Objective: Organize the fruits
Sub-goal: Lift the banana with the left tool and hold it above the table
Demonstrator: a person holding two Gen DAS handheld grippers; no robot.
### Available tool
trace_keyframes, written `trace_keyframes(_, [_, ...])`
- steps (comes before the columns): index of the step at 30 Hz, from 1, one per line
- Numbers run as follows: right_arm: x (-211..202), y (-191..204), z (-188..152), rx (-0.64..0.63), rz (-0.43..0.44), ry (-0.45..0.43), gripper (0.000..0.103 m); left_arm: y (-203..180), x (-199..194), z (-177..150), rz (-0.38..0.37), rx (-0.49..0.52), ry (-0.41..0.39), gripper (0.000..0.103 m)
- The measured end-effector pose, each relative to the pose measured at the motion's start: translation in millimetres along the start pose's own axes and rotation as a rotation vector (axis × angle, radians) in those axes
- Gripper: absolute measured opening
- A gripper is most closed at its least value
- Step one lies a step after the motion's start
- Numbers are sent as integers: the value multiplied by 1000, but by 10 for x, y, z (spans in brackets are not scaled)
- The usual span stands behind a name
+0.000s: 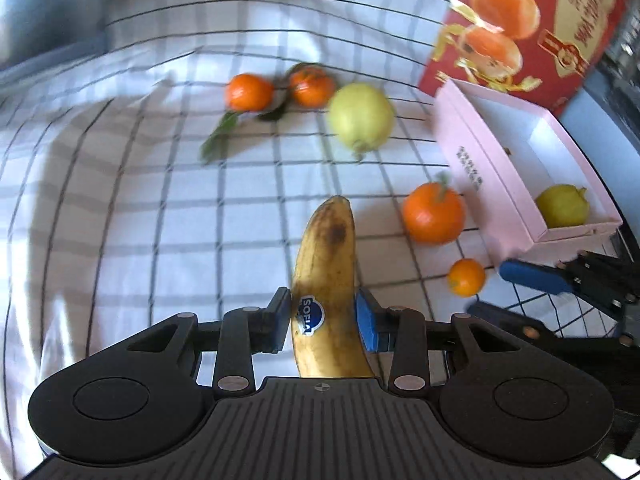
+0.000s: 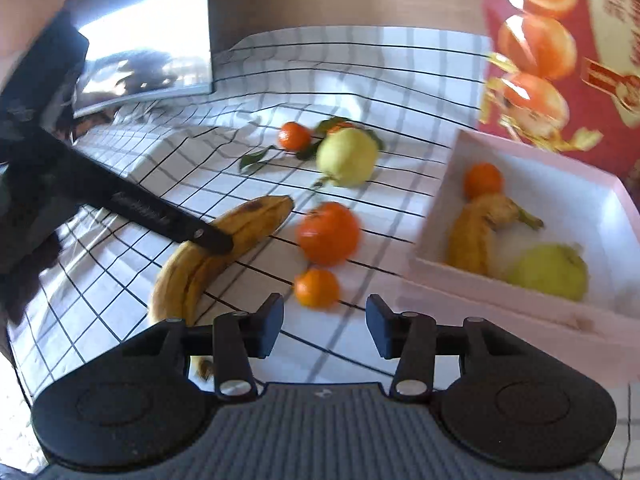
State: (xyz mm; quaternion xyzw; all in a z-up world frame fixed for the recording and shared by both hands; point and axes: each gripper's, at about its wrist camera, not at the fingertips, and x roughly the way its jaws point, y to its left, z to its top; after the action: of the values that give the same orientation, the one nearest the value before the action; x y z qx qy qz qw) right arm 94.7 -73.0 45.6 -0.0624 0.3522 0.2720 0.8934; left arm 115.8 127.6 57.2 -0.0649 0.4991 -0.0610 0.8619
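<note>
My left gripper's finger hides the middle of the banana; the pink box's right side runs off frame, its fruit blurred

From the left wrist view, open checked cloth lies from nine to eleven o'clock, with nothing standing on it. At twelve o'clock two mandarins and a green pear sit close together. Toward two o'clock a large orange and a small one lie just beside the pink box, narrowing the way to its near wall. The red carton stands directly behind it. Inside the box, bare floor shows at its far end in the right wrist view; a banana, pear and mandarin fill the rest.
</note>
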Motion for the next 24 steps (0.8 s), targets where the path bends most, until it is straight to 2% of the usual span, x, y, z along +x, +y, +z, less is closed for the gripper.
trace_keyframes(5, [87, 195, 143, -123, -45, -21, 46, 54, -169, -227, 38, -85, -10, 40])
trace_keyframes(8, [121, 222, 234, -165, -71, -8, 46, -5, -222, -302, 59, -75, -10, 41])
trace_keyframes(15, [106, 266, 62, -162, -68, 36, 46, -95, -234, -355, 85, -67, -22, 41])
trace_keyframes(20, [47, 234, -110, -157, -103, 22, 46, -52, -241, -364, 72, -92, -21, 41])
trace_keyframes(24, [42, 168, -128, -128, -111, 31, 39, -77, -223, -376, 81, -93, -2, 42])
